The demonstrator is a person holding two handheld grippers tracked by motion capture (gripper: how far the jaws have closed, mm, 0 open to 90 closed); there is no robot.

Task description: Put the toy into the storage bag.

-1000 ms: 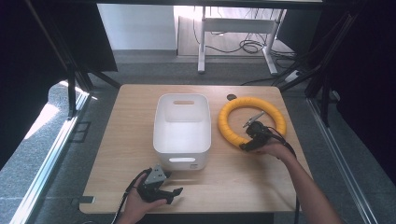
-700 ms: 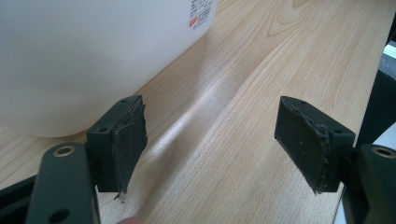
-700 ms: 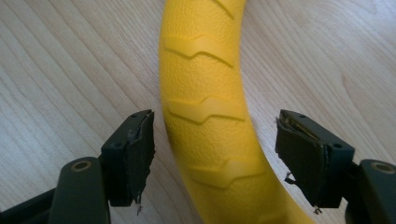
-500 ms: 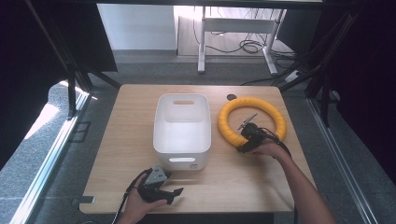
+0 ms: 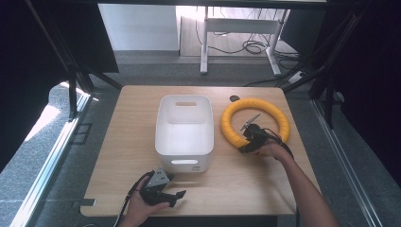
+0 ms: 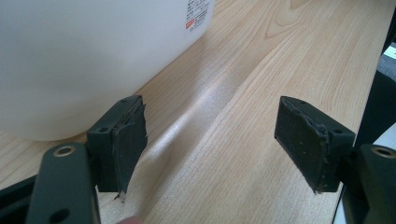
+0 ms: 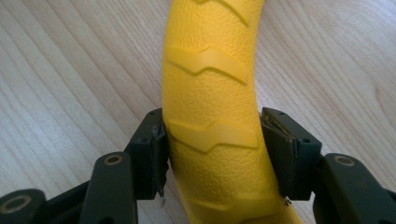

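Yellow ring [image 5: 255,121]: ribbed, lying flat on the wooden table [image 5: 127,132], right of the white bin [image 5: 184,130] and apart from it. The right gripper [image 5: 247,142] meets it at the near-left arc. In the right gripper view the jaws straddle the ring [image 7: 212,98], both pads against its sides, clamped across the tube's width; probably a grip for lifting, likely toward the bin.

White bin: open-topped, empty, standing mid-table with a handle slot in each end wall; well placed to receive the ring.

Left gripper [image 5: 163,189]: held low at the near table edge, in front of the bin, jaws wide apart on nothing. It appears parked clear of the working side.
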